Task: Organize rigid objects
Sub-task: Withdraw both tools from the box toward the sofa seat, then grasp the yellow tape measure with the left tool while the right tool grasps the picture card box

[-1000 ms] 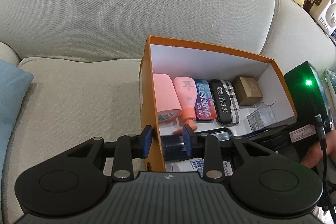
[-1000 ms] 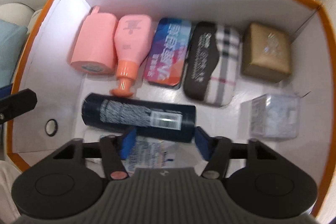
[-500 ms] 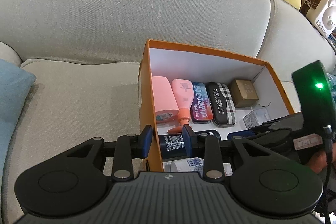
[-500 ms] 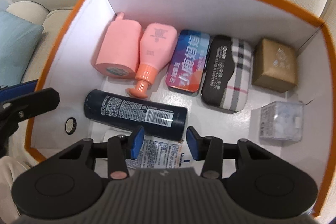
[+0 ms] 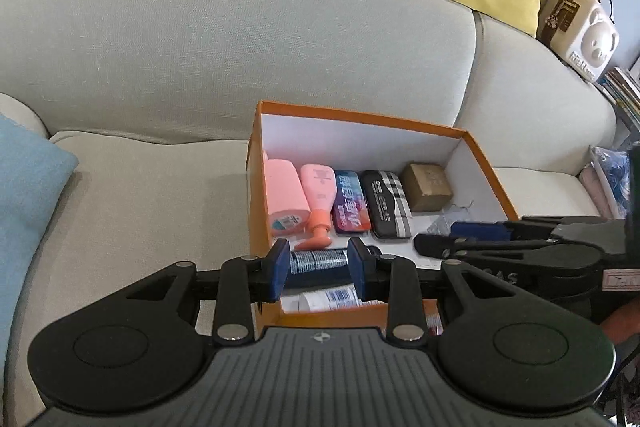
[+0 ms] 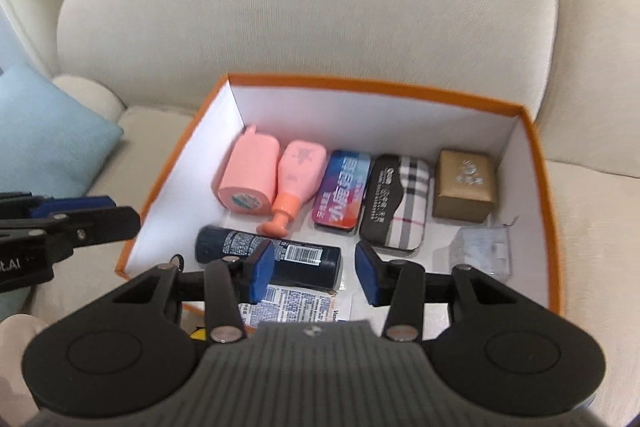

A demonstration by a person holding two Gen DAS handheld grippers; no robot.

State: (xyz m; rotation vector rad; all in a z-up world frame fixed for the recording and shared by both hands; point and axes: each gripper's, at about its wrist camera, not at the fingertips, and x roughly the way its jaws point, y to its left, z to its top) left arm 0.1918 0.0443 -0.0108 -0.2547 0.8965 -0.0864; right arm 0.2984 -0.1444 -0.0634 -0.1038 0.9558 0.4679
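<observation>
Hovering over the near end of the orange box (image 6: 538, 163), the right gripper (image 6: 314, 269) has its blue pads (image 6: 262, 269) spread wide and empty. Just beyond its left pad: dark blue spray can (image 6: 268, 255), lying flat, long axis crosswise to the fingers, barcode end toward the right pad. Beneath the pads: white printed packet (image 6: 298, 305), flat. Beyond the can, a row with long axes running away from the fingers: pink cylinder (image 6: 250, 179); pink bottle (image 6: 298, 183), orange cap pointing back toward the fingers; blue-red tin (image 6: 340, 189); plaid case (image 6: 394, 203); gold box (image 6: 466, 185). Right of the right pad: clear plastic box (image 6: 482, 251).

Left gripper (image 5: 318, 269): pads moderately apart, empty, held above the box's near left corner. Box sits on a beige sofa (image 5: 200, 47).
</observation>
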